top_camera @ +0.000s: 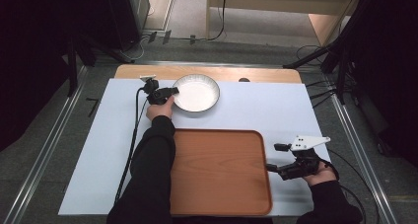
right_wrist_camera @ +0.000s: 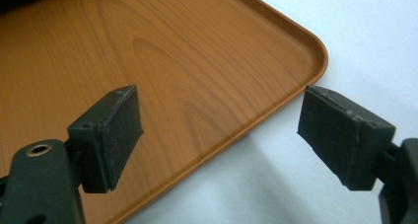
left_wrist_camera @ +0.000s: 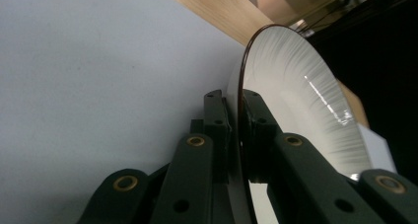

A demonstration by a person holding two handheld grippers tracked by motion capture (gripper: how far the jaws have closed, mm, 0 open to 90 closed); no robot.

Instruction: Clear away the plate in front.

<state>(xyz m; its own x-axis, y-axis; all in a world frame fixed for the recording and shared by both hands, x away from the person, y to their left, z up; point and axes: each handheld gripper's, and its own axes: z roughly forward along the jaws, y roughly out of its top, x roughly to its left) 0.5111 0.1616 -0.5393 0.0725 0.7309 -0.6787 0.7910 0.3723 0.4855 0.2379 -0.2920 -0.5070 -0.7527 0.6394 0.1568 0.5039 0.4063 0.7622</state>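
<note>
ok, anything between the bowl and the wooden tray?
Nothing. In the high view, just a bare strip of white table cover separates the bowl, clamped at its rim by the left gripper, from the tray.

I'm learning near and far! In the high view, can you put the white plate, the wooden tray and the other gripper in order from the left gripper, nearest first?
1. white plate: its left rim sits between the fingers of the left gripper.
2. wooden tray: just below, toward the person, by the left sleeve.
3. right gripper: farthest, past the tray's right edge.
</note>
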